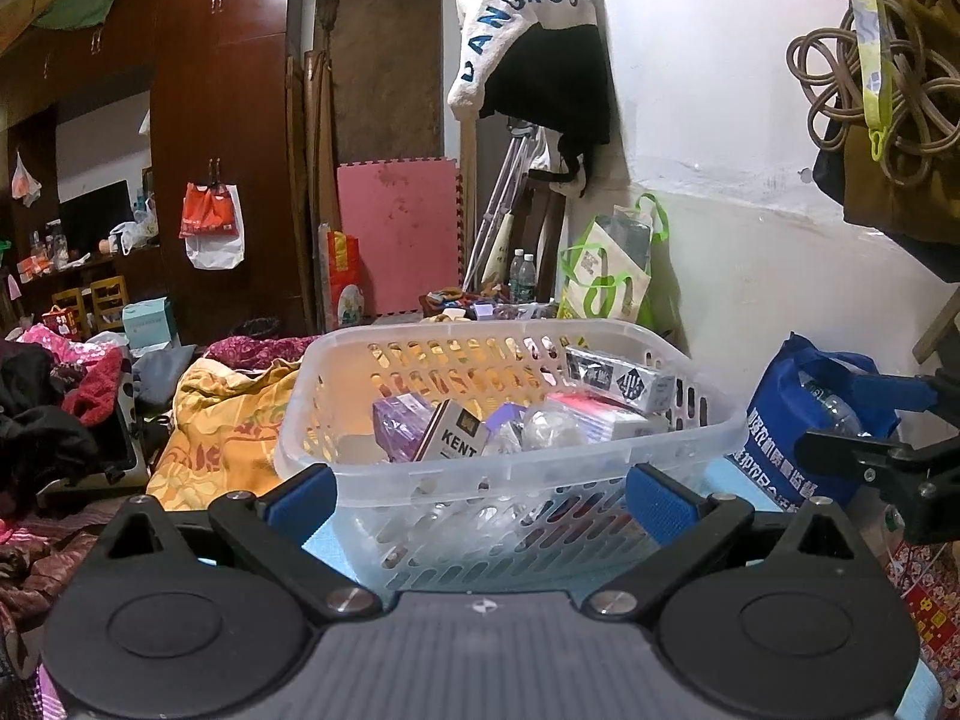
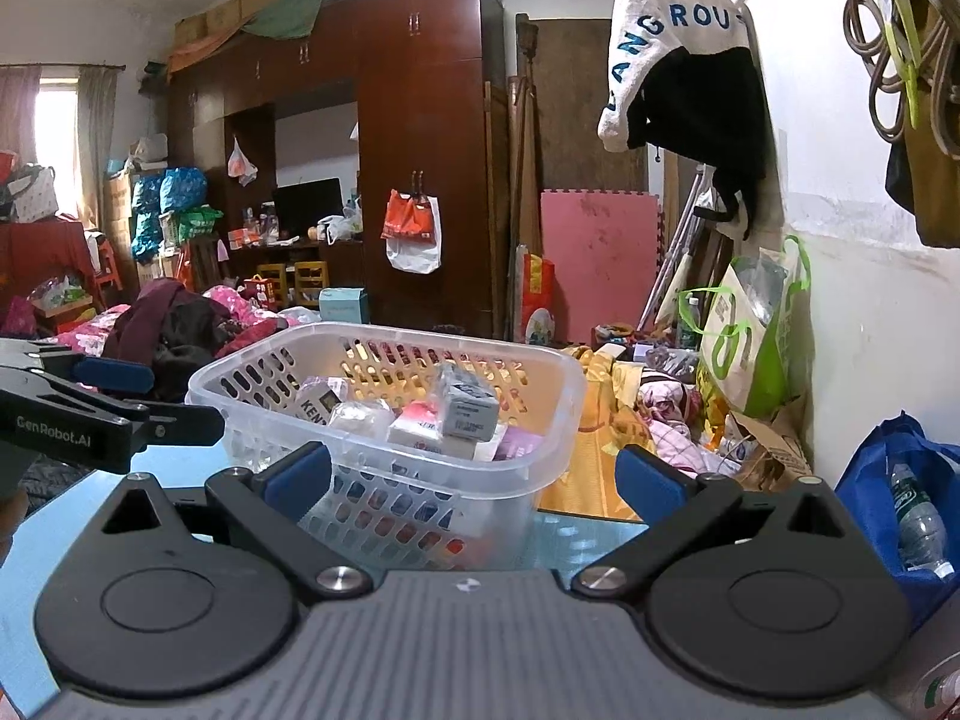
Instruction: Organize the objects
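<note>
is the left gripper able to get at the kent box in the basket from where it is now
Probably yes. The left gripper is open and faces the basket head on; the Kent box leans just behind the near wall, uncovered. It would need to lift over that rim first.

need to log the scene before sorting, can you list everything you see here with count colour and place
basket: one, clear plastic, on the blue tabletop ahead of both grippers
small boxes and packets: several, white, purple and pink, inside the basket, including a KENT box
blue bag: one, right of the basket, bottle inside
green and white bag: one, against the wall
pink foam mat: one, leaning by the wardrobe
wardrobe: one, dark brown, far wall
left gripper: black, blue pads, open
right gripper: black, blue pads, open
</note>
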Tool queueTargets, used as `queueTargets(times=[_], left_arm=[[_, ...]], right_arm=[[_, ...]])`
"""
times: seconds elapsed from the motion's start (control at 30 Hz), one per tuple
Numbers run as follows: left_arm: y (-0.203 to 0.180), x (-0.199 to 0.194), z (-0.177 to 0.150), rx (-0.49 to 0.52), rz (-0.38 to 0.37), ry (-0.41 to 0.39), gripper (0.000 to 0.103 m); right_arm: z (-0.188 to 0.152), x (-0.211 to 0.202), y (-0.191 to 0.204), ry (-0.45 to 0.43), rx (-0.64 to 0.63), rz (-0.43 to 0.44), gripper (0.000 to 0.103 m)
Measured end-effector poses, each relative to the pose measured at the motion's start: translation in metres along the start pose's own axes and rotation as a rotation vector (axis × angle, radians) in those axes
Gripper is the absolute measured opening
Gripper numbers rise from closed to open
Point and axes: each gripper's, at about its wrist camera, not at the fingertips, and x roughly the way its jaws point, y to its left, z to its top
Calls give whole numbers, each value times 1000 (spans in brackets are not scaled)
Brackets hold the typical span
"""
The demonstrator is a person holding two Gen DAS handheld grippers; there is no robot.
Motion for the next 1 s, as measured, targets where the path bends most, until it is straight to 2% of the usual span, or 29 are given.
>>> queueTargets(times=[1.0], left_arm=[[-3, 0, 1, -1, -5, -1, 103]], right_arm=[[0, -2, -1, -7, 1, 0, 103]])
